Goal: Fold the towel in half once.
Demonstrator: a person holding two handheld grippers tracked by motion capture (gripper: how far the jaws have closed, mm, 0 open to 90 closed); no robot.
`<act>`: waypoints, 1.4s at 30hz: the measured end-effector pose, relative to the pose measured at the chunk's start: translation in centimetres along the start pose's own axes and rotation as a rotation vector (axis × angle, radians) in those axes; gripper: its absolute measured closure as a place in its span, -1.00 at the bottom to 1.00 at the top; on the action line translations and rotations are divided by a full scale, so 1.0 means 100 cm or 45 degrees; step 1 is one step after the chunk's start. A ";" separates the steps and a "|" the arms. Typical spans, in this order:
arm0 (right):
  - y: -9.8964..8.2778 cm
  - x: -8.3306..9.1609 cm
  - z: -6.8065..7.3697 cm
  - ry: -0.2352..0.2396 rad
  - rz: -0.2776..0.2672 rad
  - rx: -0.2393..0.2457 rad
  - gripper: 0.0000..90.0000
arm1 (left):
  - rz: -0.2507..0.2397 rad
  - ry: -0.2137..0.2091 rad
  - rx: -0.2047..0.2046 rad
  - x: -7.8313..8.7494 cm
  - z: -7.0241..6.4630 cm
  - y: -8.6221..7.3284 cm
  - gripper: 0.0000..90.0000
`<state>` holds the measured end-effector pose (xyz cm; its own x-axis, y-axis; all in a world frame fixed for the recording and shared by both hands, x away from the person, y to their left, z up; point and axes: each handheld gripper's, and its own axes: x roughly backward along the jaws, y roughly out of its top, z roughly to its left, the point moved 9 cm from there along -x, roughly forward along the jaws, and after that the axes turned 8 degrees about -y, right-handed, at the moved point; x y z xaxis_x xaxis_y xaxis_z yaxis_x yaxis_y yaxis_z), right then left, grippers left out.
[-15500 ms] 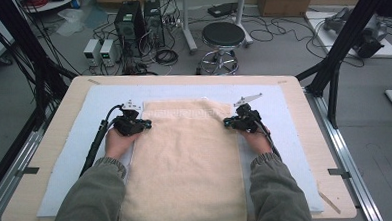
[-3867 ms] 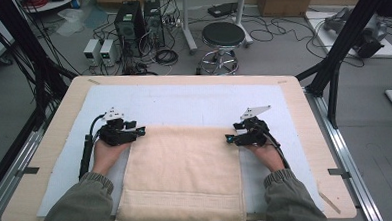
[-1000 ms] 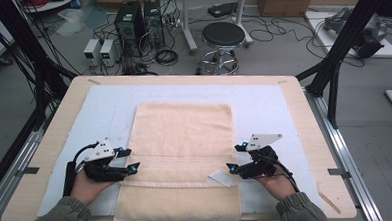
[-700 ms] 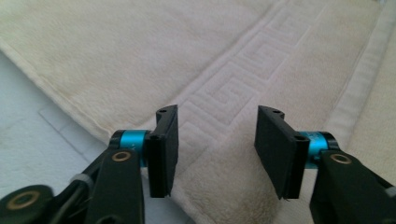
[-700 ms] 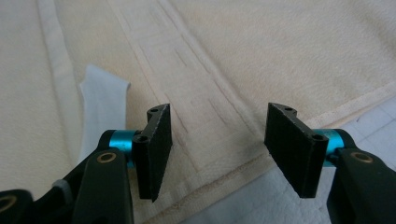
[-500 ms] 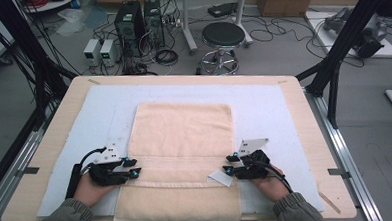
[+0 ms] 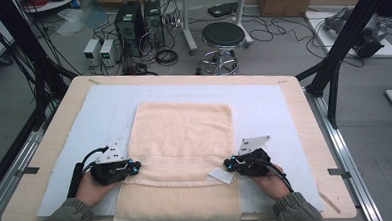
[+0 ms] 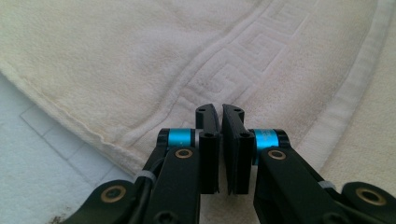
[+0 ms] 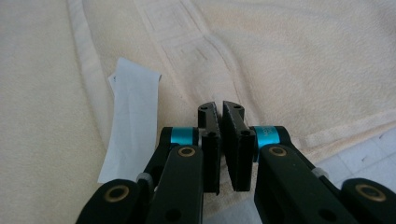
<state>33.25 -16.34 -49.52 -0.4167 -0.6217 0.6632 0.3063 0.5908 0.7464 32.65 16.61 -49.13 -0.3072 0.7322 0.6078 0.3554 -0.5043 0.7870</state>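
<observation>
The cream towel (image 7: 185, 141) lies in the middle of the table (image 7: 59, 126) on a pale mat (image 7: 274, 112), and its near end hangs over the table's 6 o'clock edge. Just beyond that, the left gripper (image 7: 132, 168) sits at the towel's 9 o'clock side and the right gripper (image 7: 230, 164) at its 3 o'clock side, both on the patterned band (image 8: 224, 79). Both pairs of jaws have just been closing and now stand all but shut. No cloth shows between their tips, and I cannot tell whether they pinch the hem lower down.

To do this step well, I judge each grip should take the whole layered edge, not just the loose white label (image 9: 130, 116). Both hands should then lift evenly and carry the fold towards 12 o'clock, keeping the side edges lined up.
</observation>
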 end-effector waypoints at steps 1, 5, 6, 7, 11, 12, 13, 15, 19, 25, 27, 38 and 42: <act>0.001 0.002 0.000 0.005 -0.007 -0.004 0.91 | -0.006 -0.001 0.001 0.002 0.000 0.001 0.90; 0.007 0.009 0.001 0.019 -0.048 -0.020 0.92 | -0.054 0.009 -0.006 0.009 -0.001 0.010 0.90; 0.009 0.011 0.001 0.023 -0.056 -0.025 0.92 | -0.064 0.010 -0.005 0.010 -0.001 0.011 0.90; 0.010 0.012 0.001 0.022 -0.061 -0.029 0.92 | -0.079 0.013 -0.009 0.013 -0.002 0.014 0.90; 0.018 0.026 0.002 0.025 -0.116 -0.031 0.92 | -0.120 0.012 -0.025 0.023 -0.008 0.023 0.90; 0.020 0.030 0.003 0.019 -0.123 -0.035 0.92 | -0.122 0.011 -0.037 0.025 -0.009 0.025 0.90; 0.022 0.033 0.004 0.021 -0.134 -0.030 0.92 | -0.129 0.011 -0.040 0.028 -0.011 0.027 0.90; 0.025 0.039 0.007 0.022 -0.146 -0.018 0.92 | -0.132 0.006 -0.051 0.033 -0.016 0.029 0.90; 0.029 0.052 0.018 0.039 -0.167 0.001 0.92 | -0.144 -0.011 -0.062 0.044 -0.031 0.029 0.90; 0.031 0.077 0.047 0.071 -0.199 0.043 0.92 | -0.133 -0.045 -0.102 0.064 -0.063 0.022 0.90; 0.030 0.083 0.059 0.086 -0.196 0.057 0.92 | -0.120 -0.058 -0.103 0.068 -0.073 0.018 0.90; 0.011 0.084 0.072 0.150 -0.175 -0.008 0.49 | -0.097 -0.106 -0.058 0.064 -0.077 0.000 0.46; 0.013 0.072 0.058 0.110 -0.155 -0.010 0.40 | -0.115 -0.080 -0.056 0.056 -0.063 0.007 0.38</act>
<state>25.63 -17.07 -44.10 -0.3761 -0.7305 0.5700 0.2652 0.5045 0.8217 25.59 17.50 -44.50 -0.2797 0.8021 0.5276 0.2894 -0.4535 0.8429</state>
